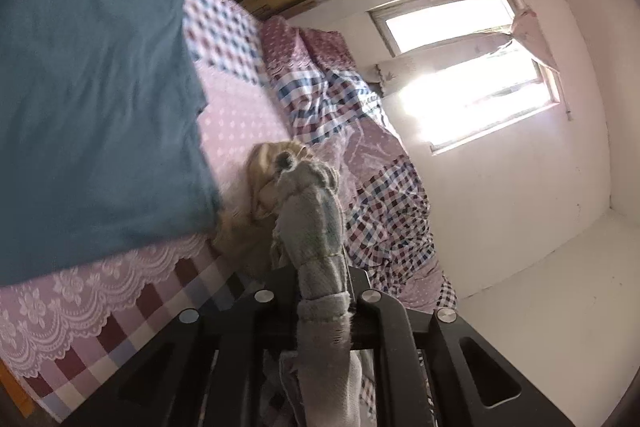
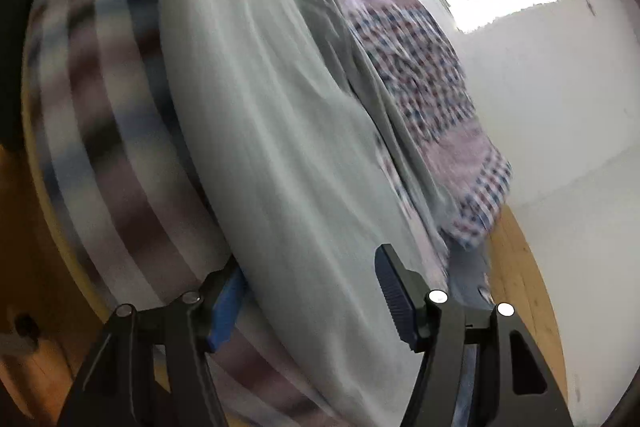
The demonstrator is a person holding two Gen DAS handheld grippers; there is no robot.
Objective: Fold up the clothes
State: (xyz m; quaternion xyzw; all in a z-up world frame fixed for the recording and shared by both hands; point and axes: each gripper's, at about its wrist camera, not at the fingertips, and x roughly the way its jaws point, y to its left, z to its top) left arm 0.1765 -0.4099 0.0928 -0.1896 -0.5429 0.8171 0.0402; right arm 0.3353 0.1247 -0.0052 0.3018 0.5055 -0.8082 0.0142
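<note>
1. The left gripper (image 1: 320, 291), at the lower centre of the left wrist view, is clamping a bunched grey knitted garment (image 1: 316, 227) between its black fingers; the bunch is running up from the bottom edge to mid-frame.
2. A tan, furry item (image 1: 272, 183) is lying just behind the top of the grey bunch, touching it; what it is cannot be told.
3. A flat teal-blue cloth (image 1: 100, 99) is filling the upper left of that view, lying on the bed with a pink dotted and checked sheet (image 1: 236, 115).
4. A rumpled checked quilt (image 1: 384, 203) is lying to the right of centre, and a bright window (image 1: 468, 83) is showing at the upper right.
5. The right gripper (image 2: 310, 291), at the bottom of the right wrist view, is standing with its fingers wide apart and blue pads showing, astride a pale white-grey cloth (image 2: 272, 107) without gripping it.
6. That cloth is stretching from the top centre to the bottom, blurred.
</note>
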